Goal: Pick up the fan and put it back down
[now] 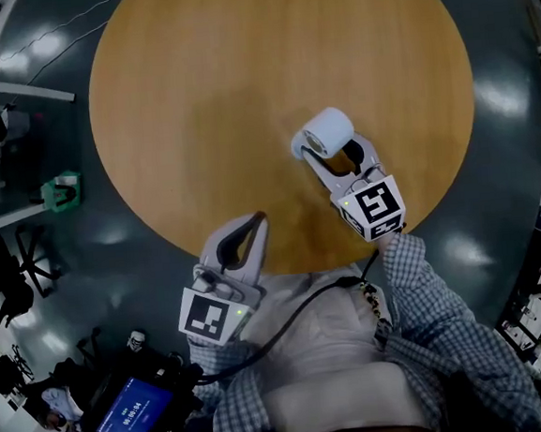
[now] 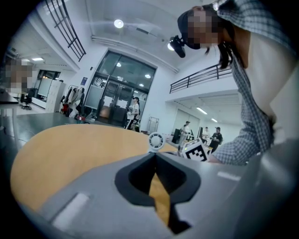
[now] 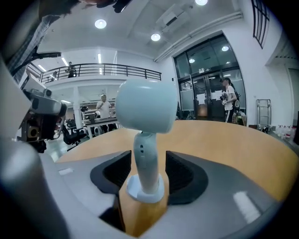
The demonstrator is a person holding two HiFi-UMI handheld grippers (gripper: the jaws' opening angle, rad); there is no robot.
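Note:
A small white fan (image 1: 327, 130) stands upright on the round wooden table (image 1: 203, 94), right of its middle. My right gripper (image 1: 336, 155) is open around the fan. In the right gripper view the fan's stem (image 3: 147, 158) rises between the two dark pads (image 3: 180, 175) with a gap on each side, and its round base rests on the wood. My left gripper (image 1: 258, 223) sits at the table's near edge, shut and empty. In the left gripper view its tips (image 2: 155, 156) meet, with the fan (image 2: 156, 140) small beyond them.
The person's torso presses close to the table's near edge. A black cable (image 1: 306, 301) runs across the shirt. Off the table at left are a desk with a green object (image 1: 61, 191) and a lit screen (image 1: 132, 408). Dark floor surrounds the table.

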